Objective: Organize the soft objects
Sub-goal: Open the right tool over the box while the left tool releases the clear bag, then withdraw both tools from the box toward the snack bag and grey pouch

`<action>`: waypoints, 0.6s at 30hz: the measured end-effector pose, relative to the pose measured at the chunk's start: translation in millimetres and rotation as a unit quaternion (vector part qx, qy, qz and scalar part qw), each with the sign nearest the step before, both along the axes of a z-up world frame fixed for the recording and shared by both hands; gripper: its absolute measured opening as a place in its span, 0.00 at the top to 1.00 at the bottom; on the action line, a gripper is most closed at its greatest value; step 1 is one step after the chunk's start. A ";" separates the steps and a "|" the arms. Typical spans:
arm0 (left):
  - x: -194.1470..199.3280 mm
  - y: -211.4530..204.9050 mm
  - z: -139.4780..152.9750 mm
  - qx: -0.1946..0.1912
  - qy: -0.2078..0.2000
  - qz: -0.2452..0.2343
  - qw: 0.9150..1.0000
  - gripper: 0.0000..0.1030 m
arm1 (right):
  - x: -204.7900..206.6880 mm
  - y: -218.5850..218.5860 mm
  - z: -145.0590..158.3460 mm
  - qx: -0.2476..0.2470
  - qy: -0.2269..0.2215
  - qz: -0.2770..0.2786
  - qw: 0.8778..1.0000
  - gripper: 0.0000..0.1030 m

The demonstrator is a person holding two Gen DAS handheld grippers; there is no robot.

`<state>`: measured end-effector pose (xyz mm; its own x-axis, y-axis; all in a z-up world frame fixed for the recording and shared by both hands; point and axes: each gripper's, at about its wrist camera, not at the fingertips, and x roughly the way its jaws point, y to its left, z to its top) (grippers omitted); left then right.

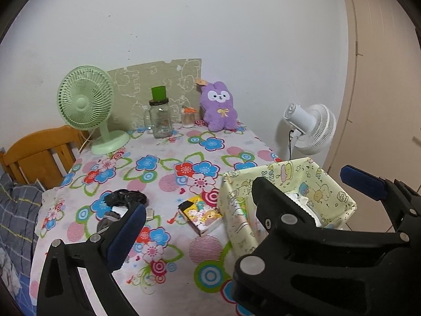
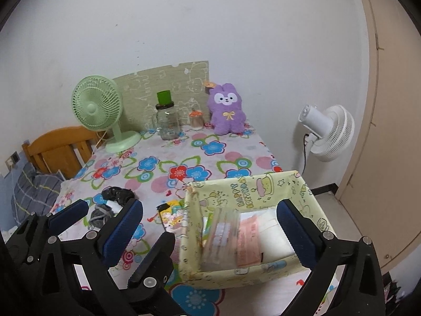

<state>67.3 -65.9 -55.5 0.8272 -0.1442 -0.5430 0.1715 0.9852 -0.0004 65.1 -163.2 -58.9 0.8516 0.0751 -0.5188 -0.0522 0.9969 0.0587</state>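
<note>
Socks, or whatever that dark fabric clump (image 1: 123,200) is, sit near the front left of the flowered bench (image 1: 168,152), beside the yellow fabric bin (image 2: 250,237); it looks light and floppy, so pinching the bunched middle seems best. Left tongs (image 1: 244,200) and right tongs (image 2: 210,226) both gape wide, holding nothing.

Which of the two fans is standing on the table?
The green fan, at the table's far left corner. The white fan stands off the table beyond its right edge.
</note>
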 end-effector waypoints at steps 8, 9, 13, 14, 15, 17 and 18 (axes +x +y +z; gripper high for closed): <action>-8.4 20.3 -1.5 0.000 -0.010 0.017 1.000 0.00 | -5.7 20.3 -1.8 0.000 0.003 0.027 1.000 0.00; -8.7 22.1 -2.4 -0.002 -0.009 0.017 1.000 0.00 | -5.9 22.4 -2.3 0.000 0.005 0.029 1.000 0.00; -7.9 32.7 -6.0 -0.005 -0.005 0.025 1.000 0.00 | -4.7 31.7 -5.0 -0.002 0.012 0.038 0.999 0.00; -8.2 34.1 -6.7 -0.005 -0.005 0.027 1.000 0.00 | -4.3 33.7 -5.3 -0.003 0.012 0.039 0.999 0.00; -8.7 36.1 -7.6 -0.005 -0.005 0.030 1.000 0.00 | -4.0 36.6 -6.0 -0.004 0.011 0.041 0.999 0.00; -8.0 40.6 -9.5 -0.005 -0.005 0.033 0.999 0.00 | -2.0 41.1 -7.9 -0.004 0.012 0.045 0.999 0.00; -8.2 41.9 -10.0 -0.005 -0.005 0.033 0.999 0.00 | -1.6 43.2 -8.8 -0.004 0.011 0.046 0.999 0.00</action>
<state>59.0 -24.0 -65.4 0.8410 -0.0941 -0.5328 0.1057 0.9944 -0.0089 63.5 -120.1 -67.7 0.8295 0.1486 -0.5383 -0.1430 0.9883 0.0525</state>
